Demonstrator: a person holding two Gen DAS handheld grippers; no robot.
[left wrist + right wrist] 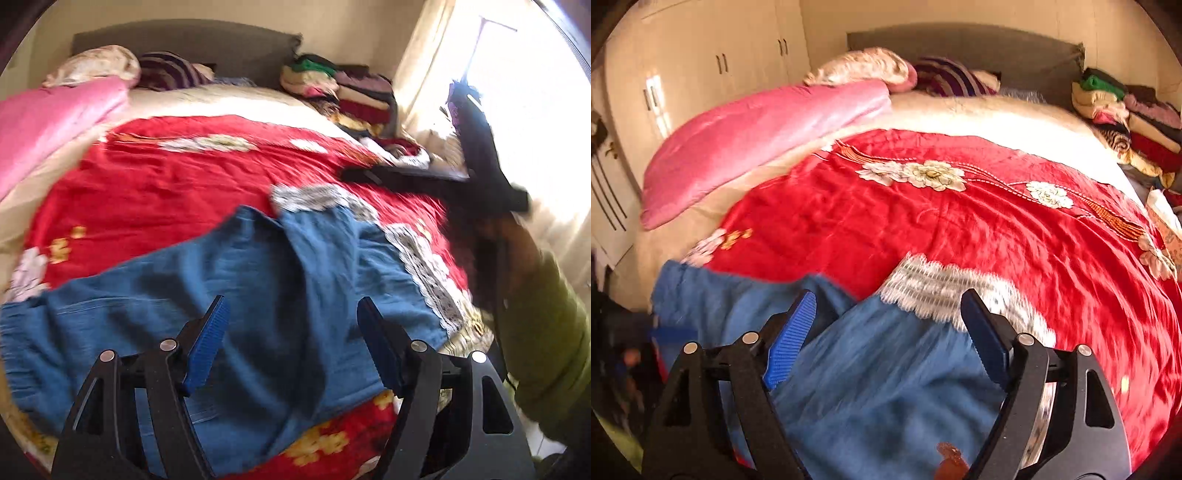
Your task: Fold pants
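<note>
Both hand-held grippers [291, 347] [888, 339] spread wide above blue pants [258, 295].

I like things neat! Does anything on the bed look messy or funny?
Yes. The blue pants lie rumpled and crooked on the red bedspread, one lace-trimmed leg crossing over the other. Both tongs hover open above them.

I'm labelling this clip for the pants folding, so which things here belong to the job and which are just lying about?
Part of the job:
blue pants, spread on the red bedspread
left gripper, open above them
right gripper, open above them

Just lying about:
pink quilt
striped pillow
pile of folded clothes
wardrobe
</note>
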